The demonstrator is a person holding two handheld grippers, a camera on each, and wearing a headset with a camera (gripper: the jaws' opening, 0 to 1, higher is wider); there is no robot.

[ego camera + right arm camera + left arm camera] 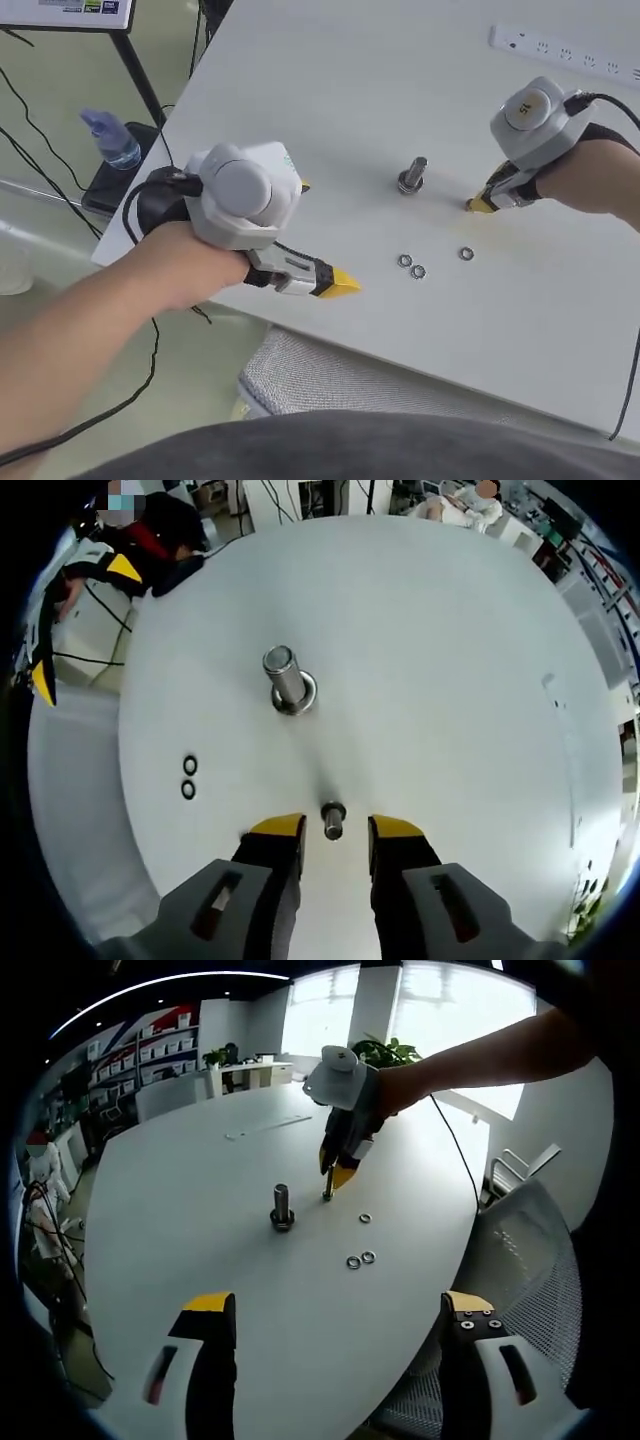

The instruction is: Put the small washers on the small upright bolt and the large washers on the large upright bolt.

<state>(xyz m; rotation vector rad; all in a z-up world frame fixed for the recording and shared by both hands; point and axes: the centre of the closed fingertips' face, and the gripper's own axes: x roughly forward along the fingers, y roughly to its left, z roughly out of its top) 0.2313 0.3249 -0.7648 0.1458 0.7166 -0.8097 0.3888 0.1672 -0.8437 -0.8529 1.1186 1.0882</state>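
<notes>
The right gripper (337,826) is standing with its jaws spread, and the small upright bolt (333,818) is rising between the yellow tips, seemingly clear of both. The large upright bolt (285,680) is standing further ahead on the white table (350,90). Two washers (405,261) are lying side by side, with a third washer (466,254) near them. The left gripper (339,1302) is hovering at the table's near edge, jaws wide apart and gripping nothing.

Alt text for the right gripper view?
The right gripper, jaws open, straddles the small upright bolt on a white table. Beyond it stands the large upright bolt, with two loose washers lying to the left.
</notes>
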